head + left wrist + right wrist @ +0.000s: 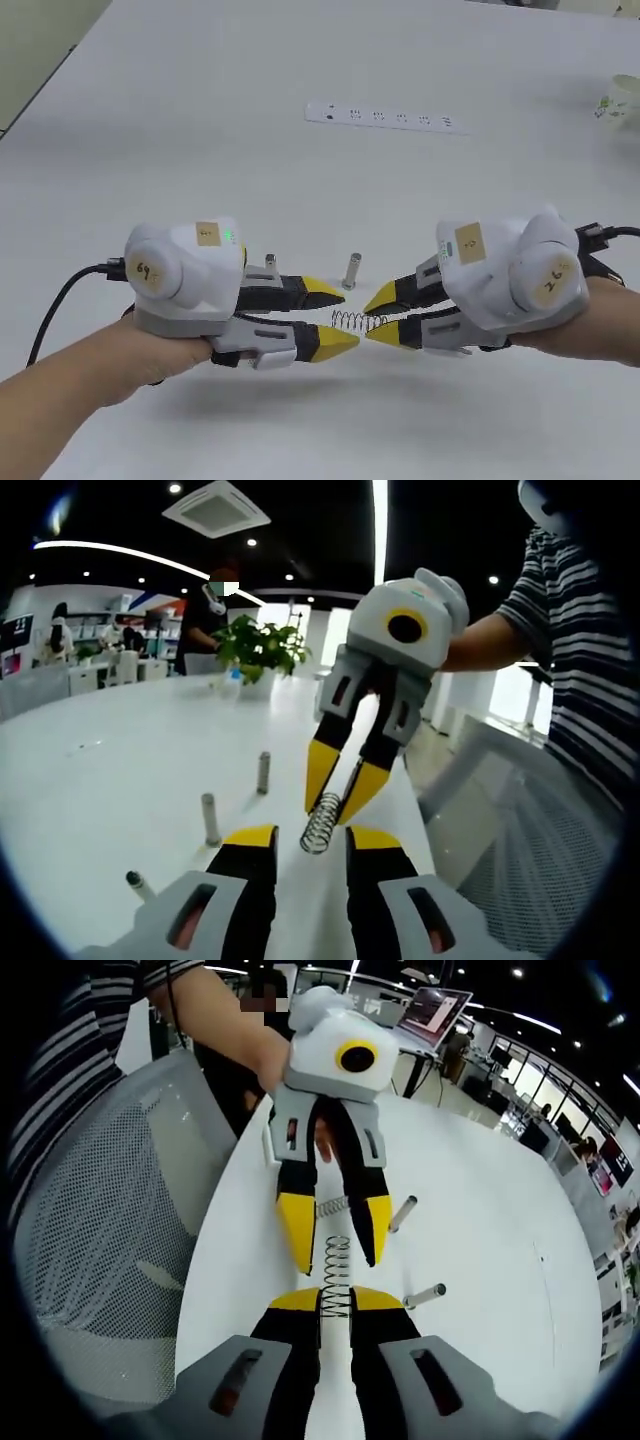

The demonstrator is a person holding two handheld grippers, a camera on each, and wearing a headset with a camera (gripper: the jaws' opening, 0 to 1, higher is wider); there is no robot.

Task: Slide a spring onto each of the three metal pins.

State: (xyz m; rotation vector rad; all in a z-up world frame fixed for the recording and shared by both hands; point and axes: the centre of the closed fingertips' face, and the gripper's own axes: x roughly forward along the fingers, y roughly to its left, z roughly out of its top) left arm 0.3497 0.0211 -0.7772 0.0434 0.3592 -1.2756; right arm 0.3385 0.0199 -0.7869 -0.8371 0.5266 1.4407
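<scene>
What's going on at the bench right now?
A person works two handheld grippers over a white table. The right gripper pinches a spring and holds it out toward the left gripper, whose jaws stand open near its free end. The three pins stand bare, with no spring on any yet.

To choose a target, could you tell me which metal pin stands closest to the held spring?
The pin just beyond the spring, in the open; another pin peeks from behind the left claw.
</scene>
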